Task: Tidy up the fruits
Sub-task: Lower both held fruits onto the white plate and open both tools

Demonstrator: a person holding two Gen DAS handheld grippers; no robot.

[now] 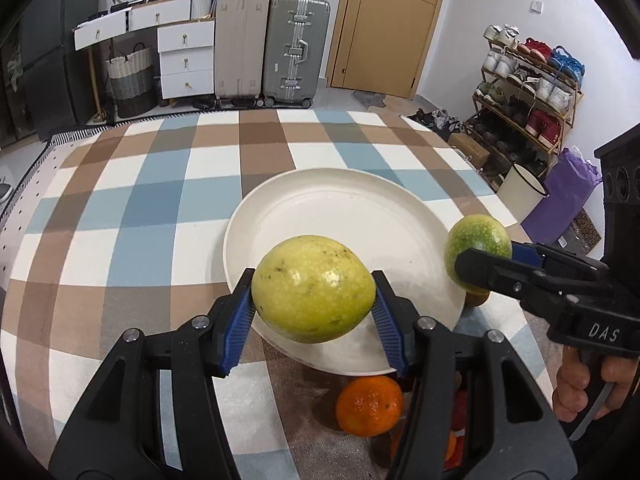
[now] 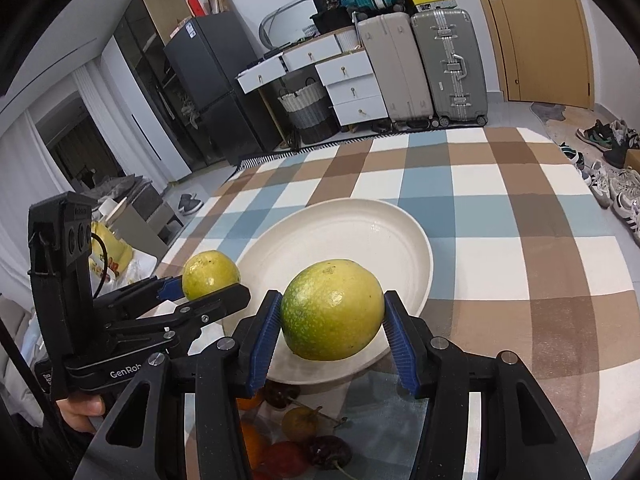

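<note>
My left gripper [image 1: 314, 292] is shut on a yellow-green round fruit [image 1: 314, 288] and holds it above the near rim of a white plate [image 1: 340, 208]. My right gripper [image 2: 332, 312] is shut on a greener round fruit [image 2: 332, 310] above the plate's near edge [image 2: 352, 232]. Each gripper shows in the other's view: the right one [image 1: 480, 258] with its fruit [image 1: 478, 240] at the plate's right side, the left one [image 2: 208, 284] with its fruit [image 2: 210, 274] at the plate's left side. The plate holds nothing.
An orange [image 1: 368, 406] and other small fruits [image 2: 296, 432], red and dark ones, lie on the checked tablecloth [image 1: 140, 208] just in front of the plate, under the grippers. Suitcases, drawers and a shoe rack stand beyond the table.
</note>
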